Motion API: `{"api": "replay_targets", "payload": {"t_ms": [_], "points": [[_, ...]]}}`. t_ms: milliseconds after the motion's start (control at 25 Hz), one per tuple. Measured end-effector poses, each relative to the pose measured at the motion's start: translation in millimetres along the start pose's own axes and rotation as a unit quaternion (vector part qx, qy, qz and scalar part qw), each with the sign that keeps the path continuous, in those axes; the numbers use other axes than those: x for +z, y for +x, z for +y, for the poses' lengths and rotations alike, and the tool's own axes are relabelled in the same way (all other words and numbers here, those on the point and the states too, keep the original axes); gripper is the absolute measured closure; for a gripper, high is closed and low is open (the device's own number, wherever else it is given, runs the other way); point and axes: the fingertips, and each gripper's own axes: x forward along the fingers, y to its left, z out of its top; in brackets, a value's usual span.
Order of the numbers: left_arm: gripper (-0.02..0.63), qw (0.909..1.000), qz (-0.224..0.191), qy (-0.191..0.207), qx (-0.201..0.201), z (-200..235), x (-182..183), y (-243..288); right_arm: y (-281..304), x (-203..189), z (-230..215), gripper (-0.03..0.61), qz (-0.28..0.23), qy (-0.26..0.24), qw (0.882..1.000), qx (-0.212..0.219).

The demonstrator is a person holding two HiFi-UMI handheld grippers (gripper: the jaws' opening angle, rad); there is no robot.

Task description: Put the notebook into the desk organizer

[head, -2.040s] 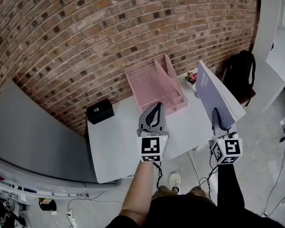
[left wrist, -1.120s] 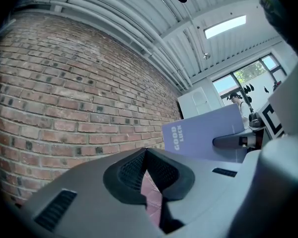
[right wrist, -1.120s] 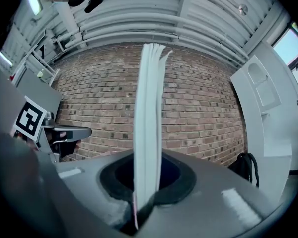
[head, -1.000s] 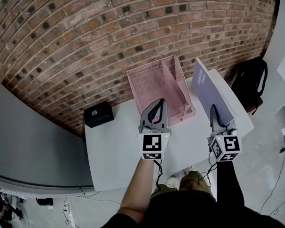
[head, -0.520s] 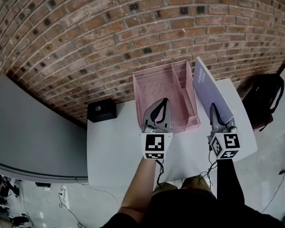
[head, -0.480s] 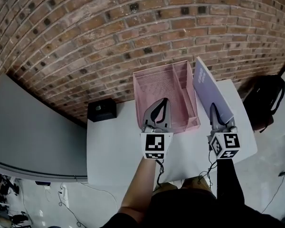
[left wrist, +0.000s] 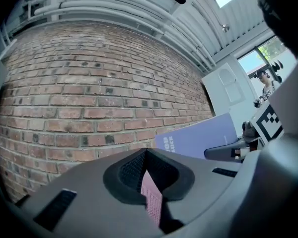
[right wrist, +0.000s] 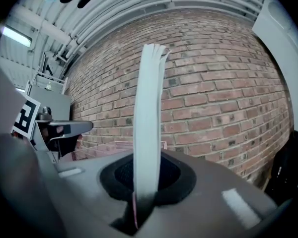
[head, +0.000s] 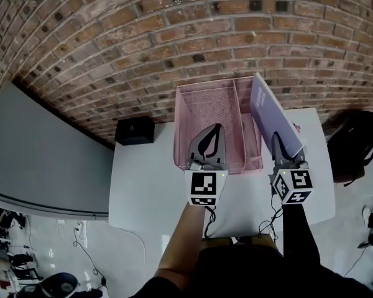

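Nearest the person, each gripper carries a cube with black-and-white square markers; these patterns are the only print on them. The left gripper (head: 216, 128) hangs over the front part of the desk organizer (head: 181, 132) with its jaws brought together at the tips and nothing between them; pink mesh shows through the slit behind the tips. The right gripper (head: 276, 138) is clamped on the lower edge of the notebook (head: 268, 112), the pads pressing both covers.

The notebook is thin, with a pale lavender cover and a white page edge, and it stands on edge, leaning a little. It is lifted just beside the organizer's right wall; whether the two touch cannot be told. White print sits near one corner of the cover: a word ending in "OD", with a second line too cut off to read.

The organizer is a pink wire-mesh tray on a white table (head: 143, 185). A black box (head: 135, 130) sits at the table's far left, against the brick wall (head: 174, 36).
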Motion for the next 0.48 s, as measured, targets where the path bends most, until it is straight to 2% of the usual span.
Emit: {"api": "replay_targets", "payload": {"t_ms": [480], "points": [[0.606,1.0,0.007,0.004,0.005,7.3,-5.9,1.2,18.6,-38.5,-4.5,0.549,0.059,0.032,0.998,-0.014]]}}
